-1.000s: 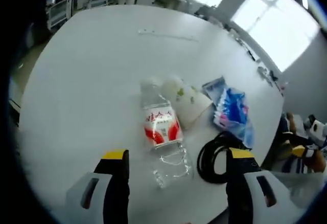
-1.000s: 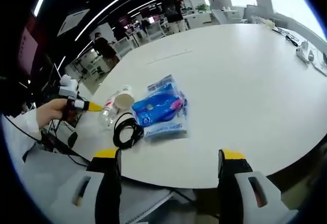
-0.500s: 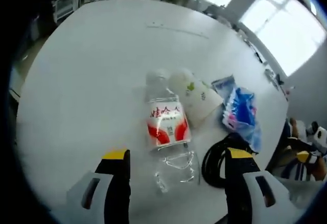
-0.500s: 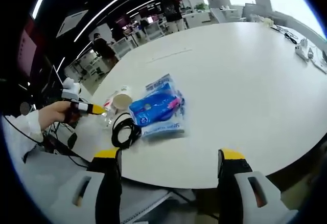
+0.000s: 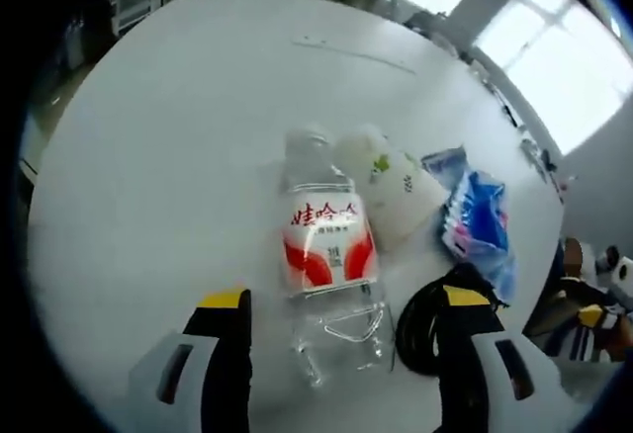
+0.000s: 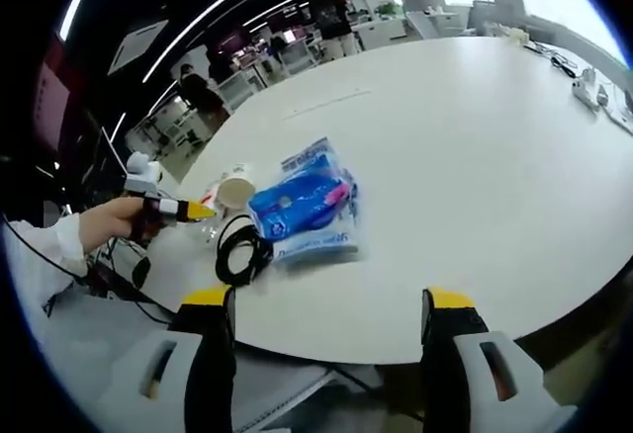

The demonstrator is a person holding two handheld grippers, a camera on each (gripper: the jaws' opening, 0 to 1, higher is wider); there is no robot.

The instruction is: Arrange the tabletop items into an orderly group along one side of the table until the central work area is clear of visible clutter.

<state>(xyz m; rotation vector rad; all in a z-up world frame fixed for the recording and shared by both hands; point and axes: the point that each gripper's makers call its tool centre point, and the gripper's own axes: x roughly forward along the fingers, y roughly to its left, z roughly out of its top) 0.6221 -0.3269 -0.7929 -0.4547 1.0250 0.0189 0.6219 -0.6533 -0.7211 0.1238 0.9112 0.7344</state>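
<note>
Both jaws are spread, empty. The left gripper (image 5: 341,300) is nearer: the bottle (image 5: 326,255) lies between its jaws, long axis running straight ahead.

Clear glossy plastic bottle (image 5: 329,265), matt table (image 5: 178,136)

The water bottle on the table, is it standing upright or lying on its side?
Lying on its side: the water bottle rests lengthwise on the table, label facing up, cap end pointing away, beside the paper cup.
</note>
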